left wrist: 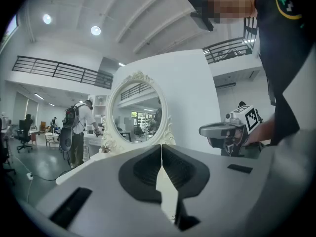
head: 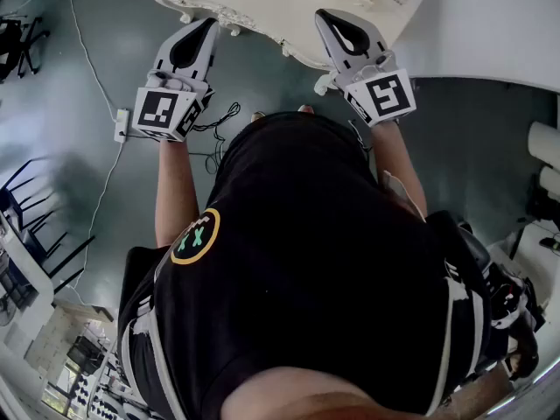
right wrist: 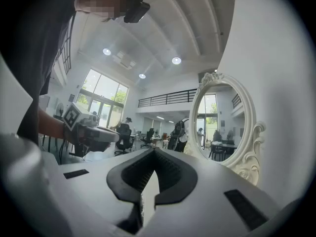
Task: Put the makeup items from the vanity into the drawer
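The white vanity (head: 262, 3) lies at the top of the head view, with its oval mirror (left wrist: 138, 111) in an ornate white frame. No makeup item or drawer shows in any view. My left gripper (head: 209, 24) is held up just short of the vanity's near edge, its jaws shut together with nothing between them (left wrist: 161, 148). My right gripper (head: 323, 15) is raised beside it at the vanity's edge, also shut and empty (right wrist: 154, 151). Each gripper shows in the other's view: the right gripper (left wrist: 229, 130) and the left gripper (right wrist: 94, 132). The mirror (right wrist: 222, 122) stands to the right of the right gripper.
A power strip (head: 121, 125) and cables (head: 214, 125) lie on the grey floor under the left gripper. A person with a backpack (left wrist: 78, 127) stands at desks beyond the vanity. Chairs (head: 26, 217) and shelving stand at the left, and white rolls (head: 547, 147) at the right.
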A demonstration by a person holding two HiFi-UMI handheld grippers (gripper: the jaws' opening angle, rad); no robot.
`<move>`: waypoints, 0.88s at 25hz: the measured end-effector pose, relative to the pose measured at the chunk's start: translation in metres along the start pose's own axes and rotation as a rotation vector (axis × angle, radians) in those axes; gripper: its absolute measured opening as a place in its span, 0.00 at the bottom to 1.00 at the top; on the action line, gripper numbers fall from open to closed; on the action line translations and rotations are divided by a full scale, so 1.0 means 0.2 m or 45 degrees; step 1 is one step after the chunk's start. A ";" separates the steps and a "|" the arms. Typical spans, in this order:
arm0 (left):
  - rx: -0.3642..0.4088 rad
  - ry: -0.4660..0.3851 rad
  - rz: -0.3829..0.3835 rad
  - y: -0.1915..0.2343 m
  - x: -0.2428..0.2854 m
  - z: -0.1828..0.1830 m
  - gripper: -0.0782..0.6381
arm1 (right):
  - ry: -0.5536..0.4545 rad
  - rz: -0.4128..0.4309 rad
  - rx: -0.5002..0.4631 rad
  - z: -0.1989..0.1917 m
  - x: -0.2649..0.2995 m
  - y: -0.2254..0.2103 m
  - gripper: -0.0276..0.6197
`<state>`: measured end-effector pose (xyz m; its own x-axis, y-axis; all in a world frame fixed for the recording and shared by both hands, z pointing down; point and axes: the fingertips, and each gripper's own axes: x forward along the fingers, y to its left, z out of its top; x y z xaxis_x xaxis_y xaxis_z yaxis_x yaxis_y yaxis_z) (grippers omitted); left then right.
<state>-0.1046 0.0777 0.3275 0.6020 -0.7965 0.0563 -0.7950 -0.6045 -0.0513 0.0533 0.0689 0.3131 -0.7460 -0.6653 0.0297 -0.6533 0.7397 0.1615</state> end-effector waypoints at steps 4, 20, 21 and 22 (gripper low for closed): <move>0.000 -0.001 0.001 -0.02 0.01 -0.01 0.14 | 0.010 -0.003 0.015 -0.02 0.00 -0.02 0.07; -0.005 -0.001 0.003 -0.03 -0.03 -0.02 0.14 | 0.004 -0.006 0.056 -0.02 -0.02 0.01 0.13; -0.005 -0.001 0.003 -0.03 -0.03 -0.02 0.14 | 0.002 -0.006 0.057 -0.02 -0.02 0.02 0.14; -0.006 0.000 0.003 -0.04 -0.04 -0.02 0.14 | 0.000 -0.005 0.057 -0.02 -0.02 0.02 0.15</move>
<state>-0.1038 0.0878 0.3314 0.5998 -0.7982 0.0564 -0.7970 -0.6022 -0.0469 0.0542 0.0747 0.3177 -0.7435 -0.6681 0.0292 -0.6613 0.7409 0.1172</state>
